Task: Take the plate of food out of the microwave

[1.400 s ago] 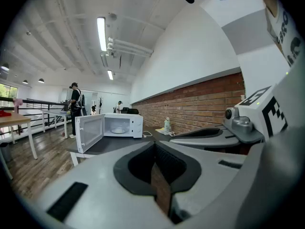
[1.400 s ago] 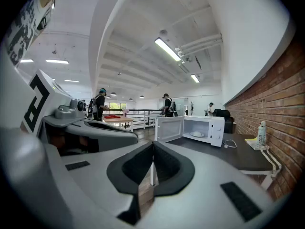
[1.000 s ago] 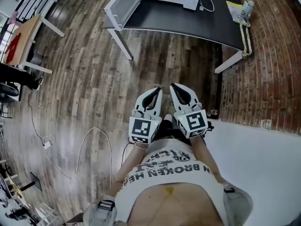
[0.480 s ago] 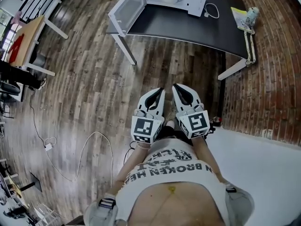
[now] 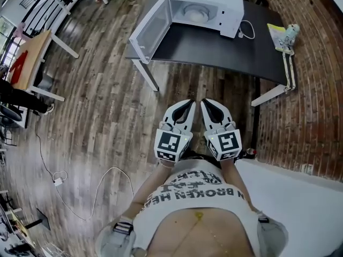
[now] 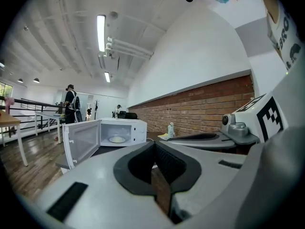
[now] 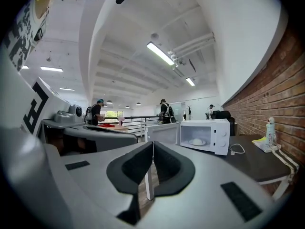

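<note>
A white microwave (image 5: 206, 4) stands on a dark table (image 5: 225, 50) with its door (image 5: 151, 31) swung open to the left. Inside lies a plate of food (image 5: 194, 12), also visible as a pale plate of food (image 6: 116, 139) in the left gripper view and as a plate of food (image 7: 197, 141) in the right gripper view. My left gripper (image 5: 187, 105) and right gripper (image 5: 206, 104) are held side by side close to my body, well short of the table. Both are shut and hold nothing.
A white cable (image 5: 246, 30) lies beside the microwave. A bottle (image 5: 291, 32) and yellow paper (image 5: 280, 36) sit at the table's right end by the brick wall (image 5: 311, 100). A wooden table (image 5: 32, 47) stands at left. Cables (image 5: 96, 181) trail on the floor. People (image 7: 167, 111) stand far off.
The microwave and table have slid lower and nearer in the head view, so more of the microwave shows. Both grippers stay shut, side by side.
</note>
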